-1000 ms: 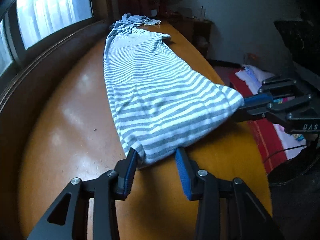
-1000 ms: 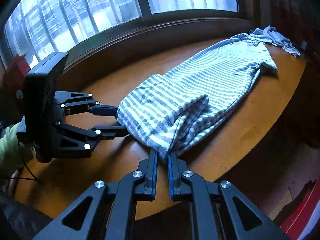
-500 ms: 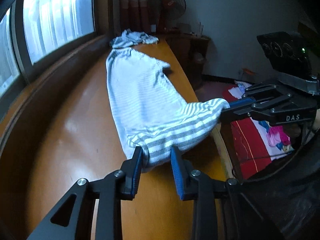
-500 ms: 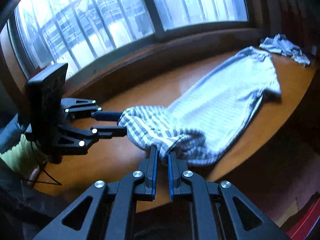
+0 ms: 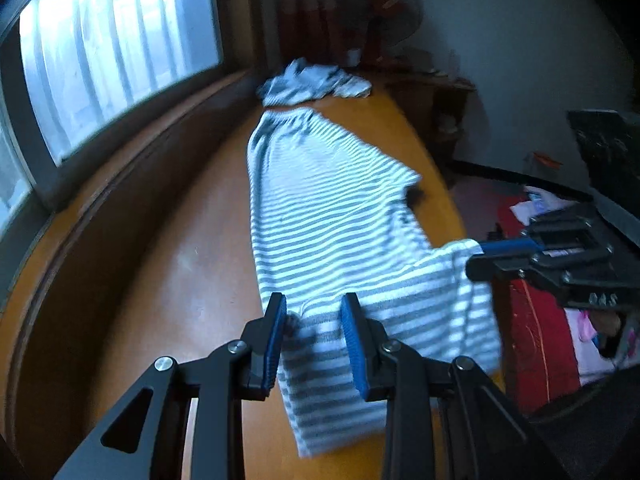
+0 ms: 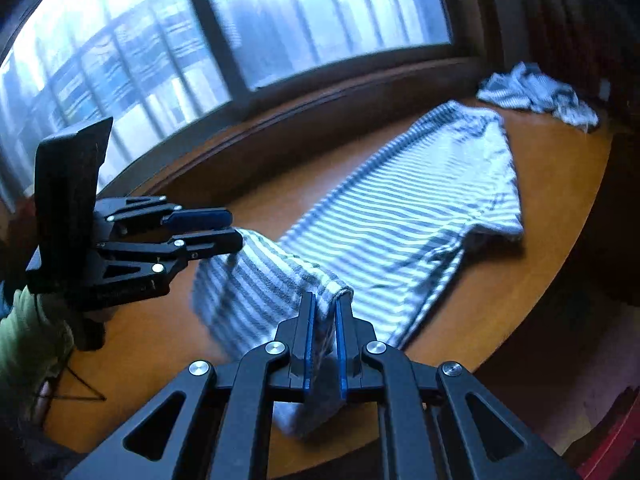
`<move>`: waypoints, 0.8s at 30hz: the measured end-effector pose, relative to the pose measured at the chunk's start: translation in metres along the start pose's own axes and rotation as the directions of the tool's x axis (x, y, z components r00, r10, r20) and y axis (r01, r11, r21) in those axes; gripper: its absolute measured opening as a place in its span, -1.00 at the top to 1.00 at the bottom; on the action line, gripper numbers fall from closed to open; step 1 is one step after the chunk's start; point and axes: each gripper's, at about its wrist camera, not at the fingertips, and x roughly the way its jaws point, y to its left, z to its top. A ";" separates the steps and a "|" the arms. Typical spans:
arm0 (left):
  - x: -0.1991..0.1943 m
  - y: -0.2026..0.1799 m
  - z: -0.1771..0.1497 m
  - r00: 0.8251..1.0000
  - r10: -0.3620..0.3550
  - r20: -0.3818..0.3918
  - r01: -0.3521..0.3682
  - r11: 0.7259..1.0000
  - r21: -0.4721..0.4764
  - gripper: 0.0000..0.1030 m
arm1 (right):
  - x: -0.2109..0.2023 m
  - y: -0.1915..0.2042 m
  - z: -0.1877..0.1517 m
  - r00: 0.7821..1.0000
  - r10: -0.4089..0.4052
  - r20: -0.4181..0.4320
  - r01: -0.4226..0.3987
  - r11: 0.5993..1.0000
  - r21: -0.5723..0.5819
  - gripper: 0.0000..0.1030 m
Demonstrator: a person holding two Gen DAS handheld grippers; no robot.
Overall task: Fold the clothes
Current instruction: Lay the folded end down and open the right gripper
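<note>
1. A grey-and-white striped shirt (image 5: 332, 216) lies lengthwise on the orange-brown worktop (image 5: 168, 264), running from the near edge toward 12 o'clock in the left wrist view.
2. The near hem of the shirt is lifted off the worktop and doubled back over the cloth beneath it.
3. The left gripper (image 5: 314, 320) has its jaws part-way closed, with a bunched corner of the hem clamped between the blue pads.
4. The right gripper (image 6: 323, 312) has its jaws nearly together, pinching the other hem corner; a fold of cloth hangs between the pads.
5. In the left wrist view the right gripper sits at 3 o'clock; in the right wrist view the left gripper sits at 9 o'clock, held by a person's hand with a green sleeve (image 6: 28, 336).
6. A second crumpled striped garment (image 5: 312, 84) lies at the far end of the worktop, just beyond the shirt's collar end.
7. A window (image 6: 224, 32) runs along the far side of the worktop.
</note>
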 end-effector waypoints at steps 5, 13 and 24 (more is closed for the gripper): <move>0.029 -0.005 -0.001 0.998 0.039 -0.058 -0.039 0.999 0.000 0.49 | 0.032 -0.024 0.001 0.998 -0.023 -0.055 0.024 0.999 0.021 0.78; 0.010 0.012 0.005 0.988 0.148 -0.034 -0.152 0.981 -0.119 0.27 | 0.025 -0.039 0.004 0.997 -0.053 -0.051 0.053 0.999 0.009 0.36; 0.047 0.013 -0.015 0.964 0.209 -0.161 -0.232 0.962 -0.140 0.11 | 0.042 -0.012 0.001 0.995 0.033 -0.092 -0.050 0.982 -0.184 0.37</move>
